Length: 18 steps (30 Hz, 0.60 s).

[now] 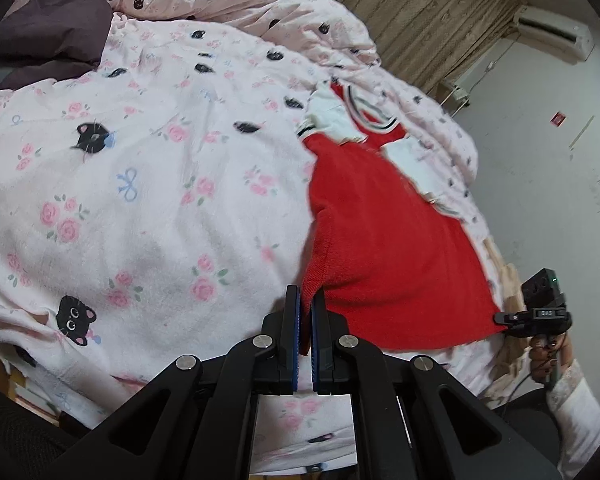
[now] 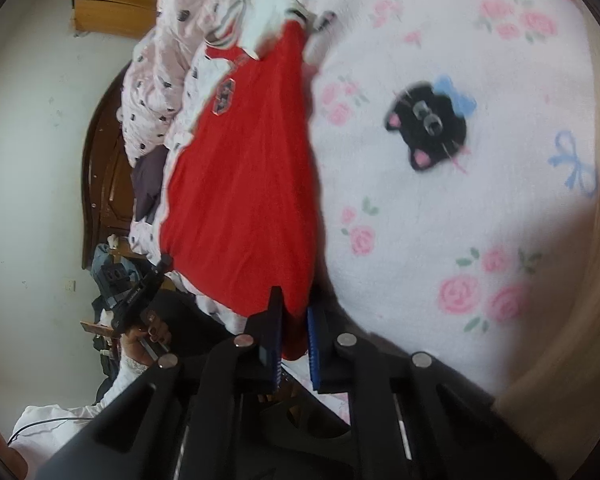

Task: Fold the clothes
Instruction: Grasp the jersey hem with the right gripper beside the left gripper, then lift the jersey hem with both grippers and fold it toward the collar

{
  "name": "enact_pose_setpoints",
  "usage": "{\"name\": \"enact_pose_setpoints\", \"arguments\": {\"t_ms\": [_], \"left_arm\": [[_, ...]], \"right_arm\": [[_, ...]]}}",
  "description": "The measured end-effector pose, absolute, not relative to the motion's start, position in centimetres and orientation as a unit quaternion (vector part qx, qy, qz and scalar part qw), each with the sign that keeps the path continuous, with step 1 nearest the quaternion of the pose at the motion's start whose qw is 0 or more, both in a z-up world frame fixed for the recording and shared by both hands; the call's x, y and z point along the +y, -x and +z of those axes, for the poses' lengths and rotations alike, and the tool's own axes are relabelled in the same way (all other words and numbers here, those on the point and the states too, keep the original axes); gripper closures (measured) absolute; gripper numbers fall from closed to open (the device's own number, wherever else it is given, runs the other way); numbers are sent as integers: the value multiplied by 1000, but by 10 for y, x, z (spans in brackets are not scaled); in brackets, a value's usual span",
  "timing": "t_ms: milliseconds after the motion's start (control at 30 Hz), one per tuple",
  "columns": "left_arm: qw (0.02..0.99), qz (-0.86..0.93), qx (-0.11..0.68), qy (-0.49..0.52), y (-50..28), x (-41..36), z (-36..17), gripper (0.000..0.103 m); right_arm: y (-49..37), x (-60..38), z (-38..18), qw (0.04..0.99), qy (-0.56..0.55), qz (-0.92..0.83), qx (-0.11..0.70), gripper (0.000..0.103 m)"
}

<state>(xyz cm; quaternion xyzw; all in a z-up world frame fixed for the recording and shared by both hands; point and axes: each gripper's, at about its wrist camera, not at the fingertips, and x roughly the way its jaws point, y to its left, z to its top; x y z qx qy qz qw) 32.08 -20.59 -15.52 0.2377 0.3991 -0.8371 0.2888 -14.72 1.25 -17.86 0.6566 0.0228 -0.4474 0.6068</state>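
A red top (image 1: 379, 232) with white sleeves and a striped collar lies flat on the pink flowered blanket (image 1: 160, 208), hem toward me. My left gripper (image 1: 305, 292) is shut on the hem's left corner, its blue pads nearly touching. In the right wrist view, red cloth (image 2: 240, 184) fills the narrow gap between the pads of my right gripper (image 2: 294, 300), which is shut on the hem's other corner. Each view also shows the other gripper at its corner: the right gripper (image 1: 503, 317) and the left gripper (image 2: 162, 264), both held by hands.
The blanket has black cat faces (image 2: 427, 124) and bunches into folds behind the collar. A dark purple pillow (image 1: 48, 28) lies at the far left. The bed's side edge and floor (image 1: 539, 184) are to the right, with a wooden headboard (image 2: 104, 160) beyond.
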Motion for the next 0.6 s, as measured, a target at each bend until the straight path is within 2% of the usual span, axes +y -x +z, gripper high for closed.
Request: {"name": "enact_pose_setpoints", "arguments": {"t_ms": [300, 600], "left_arm": [[256, -863, 397, -181, -312, -225, -108, 100], [267, -856, 418, -149, -281, -299, -87, 100]], "right_arm": [[150, -6, -132, 655, -614, -440, -29, 93], [192, -59, -110, 654, -603, -438, -129, 93]]}}
